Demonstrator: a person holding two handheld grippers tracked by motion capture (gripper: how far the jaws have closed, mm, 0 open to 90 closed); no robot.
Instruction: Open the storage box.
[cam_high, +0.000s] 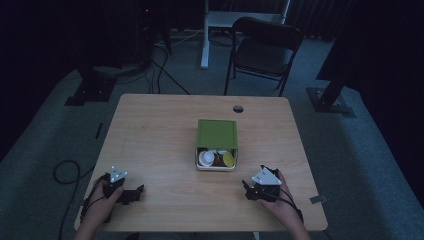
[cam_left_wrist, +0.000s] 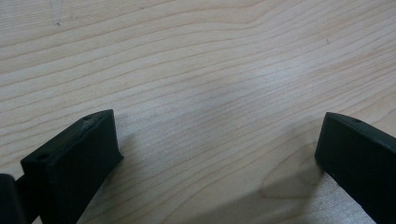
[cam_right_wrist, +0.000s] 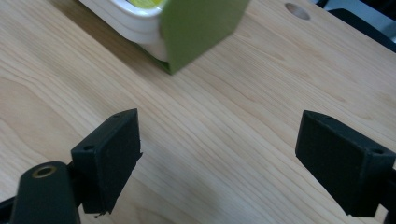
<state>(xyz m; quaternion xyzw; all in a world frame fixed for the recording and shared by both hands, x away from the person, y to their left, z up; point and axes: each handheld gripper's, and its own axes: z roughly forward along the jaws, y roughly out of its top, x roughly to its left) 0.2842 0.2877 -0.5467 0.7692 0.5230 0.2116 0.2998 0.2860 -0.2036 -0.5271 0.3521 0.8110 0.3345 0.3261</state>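
A green box (cam_high: 216, 134) with a white rim stands near the middle of the wooden table (cam_high: 160, 135), its open front facing me. Inside I see a white cup (cam_high: 206, 158), a brown item and a yellow one (cam_high: 228, 159). My left gripper (cam_high: 140, 192) rests at the front left of the table, open, with bare wood between its jaws (cam_left_wrist: 219, 140). My right gripper (cam_high: 246, 190) rests at the front right, open, nothing between its jaws (cam_right_wrist: 217, 154). The box corner (cam_right_wrist: 196, 28) lies just ahead of it in the right gripper view.
A round cable hole (cam_high: 238, 108) sits near the table's far edge. A dark chair (cam_high: 262, 50) and a white desk leg (cam_high: 205, 35) stand beyond the table. Cables (cam_high: 70, 172) trail over the floor at the left.
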